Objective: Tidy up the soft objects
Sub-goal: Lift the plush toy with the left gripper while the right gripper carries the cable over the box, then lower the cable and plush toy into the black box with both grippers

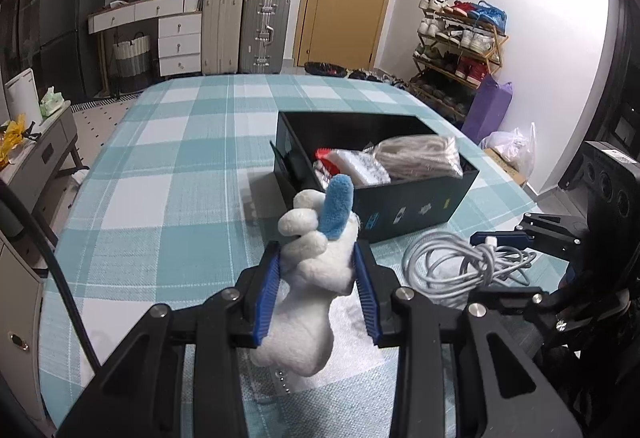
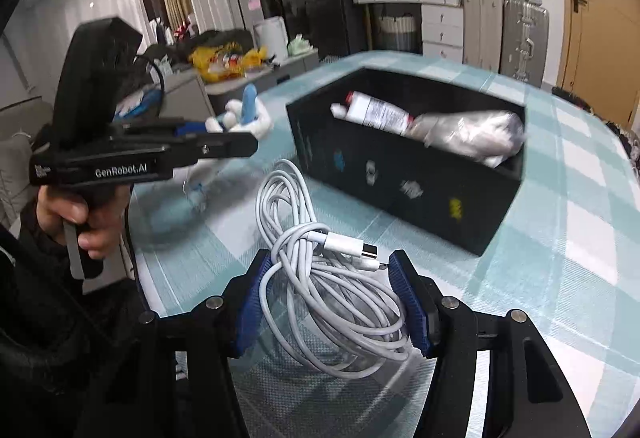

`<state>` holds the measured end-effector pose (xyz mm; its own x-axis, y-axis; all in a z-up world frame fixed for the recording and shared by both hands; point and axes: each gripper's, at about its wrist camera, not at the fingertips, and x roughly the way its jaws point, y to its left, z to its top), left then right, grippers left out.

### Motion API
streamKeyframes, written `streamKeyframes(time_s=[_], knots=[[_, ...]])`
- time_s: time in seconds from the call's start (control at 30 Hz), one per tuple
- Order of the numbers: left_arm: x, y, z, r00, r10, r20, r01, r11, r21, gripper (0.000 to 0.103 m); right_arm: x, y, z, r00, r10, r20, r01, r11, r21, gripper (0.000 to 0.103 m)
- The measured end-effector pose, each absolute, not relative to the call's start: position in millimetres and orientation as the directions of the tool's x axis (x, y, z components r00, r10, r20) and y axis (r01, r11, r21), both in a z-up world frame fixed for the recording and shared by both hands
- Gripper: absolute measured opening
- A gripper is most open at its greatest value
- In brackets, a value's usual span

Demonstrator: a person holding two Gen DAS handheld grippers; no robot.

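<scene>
The left gripper (image 1: 316, 270) has its blue-padded fingers (image 1: 267, 290) clamped on a white plush toy with a blue fuzzy ear (image 1: 316, 258), held up off the desk covered in a teal and white checked cloth (image 1: 168, 165). The toy sits just short of the near corner of the black rectangular open-topped box (image 1: 416, 209).

Over on the other side, the right gripper (image 2: 334, 302) has its fingers (image 2: 412, 310) pressed against either side of a loosely coiled white charging cable (image 2: 320, 278), the white plug lying across the top of the bundle. The coil is close above the cloth; I can't tell whether it touches.

Inside the box lie a clear plastic bag of pale grey cord (image 1: 420, 155) and a red and white packet (image 1: 352, 165) beside it.
</scene>
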<state>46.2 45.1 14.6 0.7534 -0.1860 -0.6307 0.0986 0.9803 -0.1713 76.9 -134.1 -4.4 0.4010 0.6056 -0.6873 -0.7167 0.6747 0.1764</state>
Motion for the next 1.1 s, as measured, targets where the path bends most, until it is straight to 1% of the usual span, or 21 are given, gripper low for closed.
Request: streamKeyframes(time_s=[0.27,0.5,0.77,1.1], knots=[[47,40,34,0.782,-0.182,-0.596,0.108,0.981,-0.158,0.035,74,-158,25,0.478,0.613,-0.629,-0.685,0.709,0.170,0.060],[52,34,52,0.803,-0.168,-0.572,0.111,0.985,-0.135,0.035,80,-174,57,0.573,0.572,-0.586,-0.600,0.780,0.175,0.060],[65,31,67,0.822,-0.142,-0.552,0.097,0.989,-0.111,0.035,102,-180,86,0.642,0.508,-0.574,-0.514,0.841,0.170,0.060],[90,24,72,0.830,-0.147,-0.539,0.112,0.989,-0.096,0.033,130,-168,90,0.667,0.452,-0.593,-0.469,0.872,0.137,0.060]])
